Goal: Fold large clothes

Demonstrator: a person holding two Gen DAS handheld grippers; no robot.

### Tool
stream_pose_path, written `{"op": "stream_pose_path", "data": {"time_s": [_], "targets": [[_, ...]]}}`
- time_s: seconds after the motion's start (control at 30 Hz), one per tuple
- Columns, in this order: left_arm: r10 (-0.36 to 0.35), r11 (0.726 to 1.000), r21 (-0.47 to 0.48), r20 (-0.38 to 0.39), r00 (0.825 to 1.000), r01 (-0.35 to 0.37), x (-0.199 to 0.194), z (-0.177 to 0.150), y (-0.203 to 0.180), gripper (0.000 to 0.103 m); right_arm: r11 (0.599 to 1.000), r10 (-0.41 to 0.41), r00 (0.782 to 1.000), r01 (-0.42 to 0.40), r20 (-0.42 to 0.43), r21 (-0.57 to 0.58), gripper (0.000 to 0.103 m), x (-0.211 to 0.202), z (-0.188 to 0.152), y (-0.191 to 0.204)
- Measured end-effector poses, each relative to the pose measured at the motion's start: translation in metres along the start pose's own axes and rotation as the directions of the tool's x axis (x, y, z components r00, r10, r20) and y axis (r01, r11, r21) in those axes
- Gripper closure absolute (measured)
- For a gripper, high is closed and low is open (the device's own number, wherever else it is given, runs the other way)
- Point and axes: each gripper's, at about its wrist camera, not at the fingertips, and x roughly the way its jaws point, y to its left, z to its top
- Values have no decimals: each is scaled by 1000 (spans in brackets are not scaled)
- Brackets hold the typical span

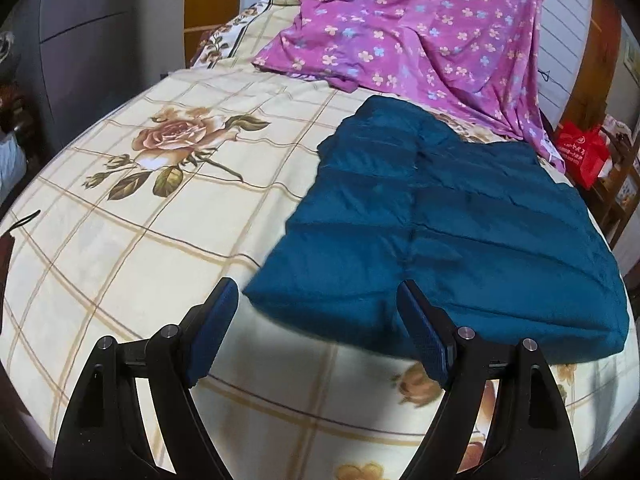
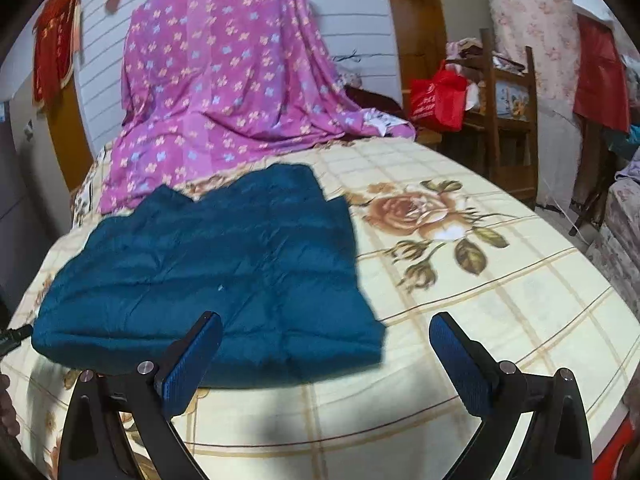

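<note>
A dark teal quilted garment lies folded flat on the bed with the cream rose-print sheet. In the right wrist view the garment lies left of centre on the sheet. My left gripper is open and empty, held just above the garment's near left corner. My right gripper is open and empty, held above the garment's near right corner. Neither gripper touches the fabric.
A purple floral cloth is draped high at the far end of the bed; it also shows in the right wrist view. A red bag and a wooden chair stand right of the bed.
</note>
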Motion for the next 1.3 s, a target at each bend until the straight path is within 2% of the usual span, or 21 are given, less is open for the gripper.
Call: {"op": "stream_pose_path", "data": {"time_s": [0.07, 0.23, 0.27, 0.33, 0.47, 0.57, 0.63, 0.7, 0.73, 0.8, 0.83, 0.9, 0.93, 1.0, 1.03, 1.07, 1.1, 1.13, 1.17, 1.2, 1.3], "targets": [[-29, 1000, 12, -17, 999, 29, 9, 10, 2, 21, 1000, -1, 1000, 1, 3, 14, 0, -1, 0, -10], [-39, 994, 102, -92, 995, 49, 45, 54, -6, 21, 996, 87, 995, -87, -55, 2, 0, 27, 15, -21], [-71, 991, 103, -118, 991, 83, 55, 65, -8, 21, 994, 113, 991, -114, -70, -1, 0, 35, 21, -20], [-163, 981, 72, -212, 964, 182, 80, 85, -13, 21, 986, 163, 981, -165, -104, -10, 0, 55, 35, -19], [-221, 970, 29, -328, 919, 243, 121, 105, -18, 21, 977, 208, 961, -214, -181, -13, 0, 101, 67, -19], [-279, 956, -12, -350, 894, 294, 138, 113, -13, 21, 969, 223, 927, -245, -301, -37, 0, 145, 81, -22], [-319, 943, -40, -378, 869, 329, 150, 113, -7, 18, 962, 232, 901, -268, -366, -51, 0, 169, 84, -24], [-359, 929, -66, -386, 850, 363, 155, 115, -1, 17, 947, 288, 864, -321, -413, -10, 0, 186, 83, -31], [-369, 925, -68, -387, 845, 373, 156, 115, 1, 16, 932, 340, 835, -361, -433, 37, 0, 196, 83, -37], [-382, 918, -62, -394, 836, 391, 161, 116, 4, 10, 911, 398, 808, -404, -434, 83, 0, 208, 82, -46], [-385, 916, -51, -387, 838, 398, 162, 118, 4, 8, 900, 423, 798, -424, -430, 99, 0, 212, 82, -49], [-387, 910, -19, -390, 835, 413, 165, 121, 1, 6, 866, 492, 754, -476, -436, 155, 0, 222, 76, -53], [-386, 909, -6, -395, 834, 418, 167, 122, 0, 3, 855, 511, 756, -496, -408, 151, 0, 221, 77, -54], [-381, 904, 27, -406, 831, 427, 170, 124, -7, 1, 830, 548, 737, -540, -396, 142, 0, 224, 75, -51], [-399, 892, 32, -414, 818, 452, 172, 125, -11, 1, 811, 574, 721, -566, -388, 146, 0, 226, 76, -49], [-421, 879, 26, -424, 802, 475, 174, 126, -14, 1, 783, 611, 693, -601, -382, 162, 0, 229, 77, -47], [-435, 868, 30, -433, 790, 495, 175, 127, -18, 1, 743, 657, 652, -643, -378, 183, 0, 233, 76, -44], [-441, 860, 46, -435, 785, 508, 174, 127, -22, 1, 722, 678, 630, -668, -378, 182, 0, 233, 75, -41], [-461, 844, 43, -450, 765, 535, 176, 126, -25, 1, 700, 695, 605, -694, -388, 172, 0, 234, 74, -36], [-473, 833, 53, -450, 757, 551, 174, 125, -27, 1, 672, 716, 575, -721, -396, 168, 0, 235, 73, -31], [-493, 819, 58, -438, 752, 571, 172, 124, -25, 3, 651, 720, 557, -748, -413, 126, 0, 236, 74, -23]]}}
